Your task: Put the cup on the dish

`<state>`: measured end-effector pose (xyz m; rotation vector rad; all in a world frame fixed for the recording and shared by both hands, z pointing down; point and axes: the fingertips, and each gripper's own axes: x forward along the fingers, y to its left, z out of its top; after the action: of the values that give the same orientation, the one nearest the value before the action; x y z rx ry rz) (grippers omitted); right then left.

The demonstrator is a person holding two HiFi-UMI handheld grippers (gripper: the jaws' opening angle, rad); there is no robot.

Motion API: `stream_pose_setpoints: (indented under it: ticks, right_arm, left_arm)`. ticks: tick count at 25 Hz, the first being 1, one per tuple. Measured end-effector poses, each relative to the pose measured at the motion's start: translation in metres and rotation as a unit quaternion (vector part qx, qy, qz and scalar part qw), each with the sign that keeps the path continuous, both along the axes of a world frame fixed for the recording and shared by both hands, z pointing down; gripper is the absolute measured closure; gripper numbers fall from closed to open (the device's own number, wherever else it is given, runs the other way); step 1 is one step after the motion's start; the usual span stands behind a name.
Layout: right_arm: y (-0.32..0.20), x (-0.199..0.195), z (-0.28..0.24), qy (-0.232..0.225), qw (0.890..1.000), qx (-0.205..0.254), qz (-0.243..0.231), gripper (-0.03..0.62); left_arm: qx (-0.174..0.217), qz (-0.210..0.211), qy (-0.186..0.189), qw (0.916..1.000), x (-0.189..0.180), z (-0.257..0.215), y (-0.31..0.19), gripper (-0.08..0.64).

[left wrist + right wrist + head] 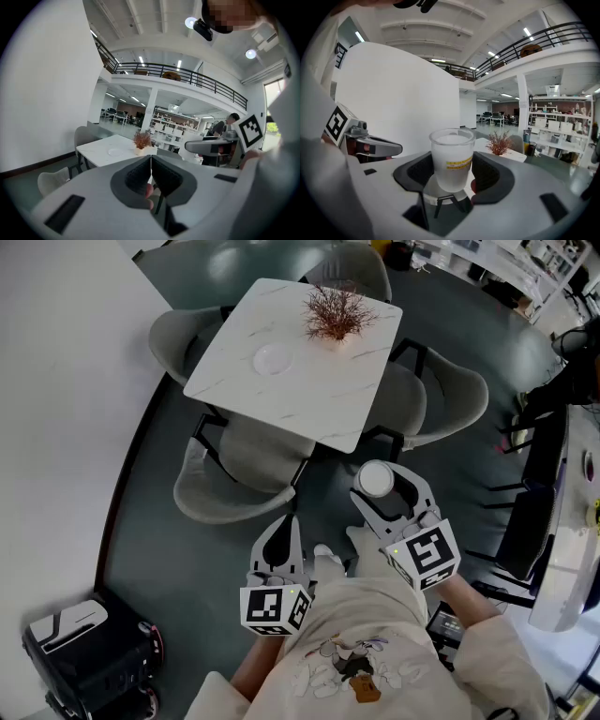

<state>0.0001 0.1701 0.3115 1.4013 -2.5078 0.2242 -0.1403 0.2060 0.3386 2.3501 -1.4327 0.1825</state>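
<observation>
Head view: the person stands on the dark floor, short of a white marble-patterned table (314, 395), with a gripper in each hand.

Right gripper (386, 493): jaws spread wide and clamped on the cup (376, 479), one pad on each side. Right gripper view confirms this: the cup (452, 157) is upright, frosted, with a yellow label band, and the pads press its lower half.

Left gripper (284, 532): held lower and to the left of the right one, apart from it. Left gripper view: its pads (140, 176) meet along a thin line, so the jaws are together.

Dish (273, 359): white and shallow, lying flat near the middle of the table, well apart from the cup.

Surroundings:
- Potted plant (336, 313) with reddish-brown twigs stands on the table, near the dish, on its far right side.
- Four grey chairs ring the table. The near chair (234, 479) is tucked under the table's near edge, between the grippers and the dish. The others are at the left (176, 334), the far side (361, 273) and the right (455, 395).
- Black case (89, 652) on the floor at the lower left, beside the white wall.
- White desk (567, 549) along the right edge, with dark chair frames next to it.
</observation>
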Motion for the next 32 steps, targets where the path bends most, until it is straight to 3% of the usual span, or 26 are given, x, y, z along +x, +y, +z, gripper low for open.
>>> stream_pose_setpoints:
  ticks: [8,13,22,27,32]
  right_arm:
    - [0.068,0.055,-0.022,-0.076,0.997,-0.022,0.010,0.331]
    - [0.096,0.110,-0.031,-0.058,0.998,0.012,-0.017,0.331]
    - [0.144,0.216,-0.016,-0.027,0.994,-0.016,-0.102,0.331]
    - [0.148,0.227,-0.019,-0.038,0.991,-0.024,-0.130,0.331]
    - [0.122,0.215,-0.010,-0.046,0.989,-0.030,-0.135,0.331]
  left_arm:
    - [0.012,-0.014,0.007,0.9998,0.056,-0.023,0.043,0.555]
    - [0.025,-0.036,-0.010,0.9990,0.110,-0.025,0.067,0.555]
    - [0.030,-0.101,0.009,0.9944,0.235,-0.028,0.126,0.555]
    - [0.011,-0.130,0.009,0.9915,0.247,-0.031,0.146,0.555]
    - [0.006,-0.150,0.005,0.9887,0.236,-0.026,0.129,0.555]
